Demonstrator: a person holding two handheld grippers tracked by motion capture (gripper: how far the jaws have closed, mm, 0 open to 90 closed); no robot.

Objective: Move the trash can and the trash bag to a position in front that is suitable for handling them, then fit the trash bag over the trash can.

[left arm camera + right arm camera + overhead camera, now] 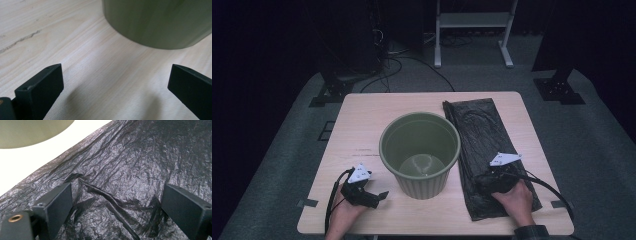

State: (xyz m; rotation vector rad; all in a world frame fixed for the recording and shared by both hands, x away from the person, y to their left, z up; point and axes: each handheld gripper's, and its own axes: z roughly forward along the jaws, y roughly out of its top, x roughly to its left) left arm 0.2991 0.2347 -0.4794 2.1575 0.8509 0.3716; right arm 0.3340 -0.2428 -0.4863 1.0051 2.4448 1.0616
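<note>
Black crinkled plastic bin bag point(489, 155) lies flat along the right side of the pale wooden surface point(362, 125), just beside the round olive-green plastic bin point(420, 152), which stands upright near the middle and looks empty. From the high view I judge that I am at the very start of lining the bin: the bag is not yet lifted. My right tool point(498, 176) rests over the near part of the bag, and my left tool point(379, 196) sits low on the bare surface, just left of the bin's base and pointing toward it.

In the left gripper view, the left tool point(115, 85) has its jaws spread wide with nothing between them but wood grain. The bin's ribbed wall point(160, 22) stands ahead, apart from both jaws.

In the right gripper view, the right tool point(117, 202) is also wide open, its jaws straddling a raised crease in the bag point(140, 165). They seem to be down at the film, though I cannot tell whether they press on it; nothing is pinched yet.

The next move, as I read it, calls for closing the right tool on that crease to catch the thin film, then lifting the bag so I can find its mouth, with the left tool ready to steady the bin or take the other edge.
</note>
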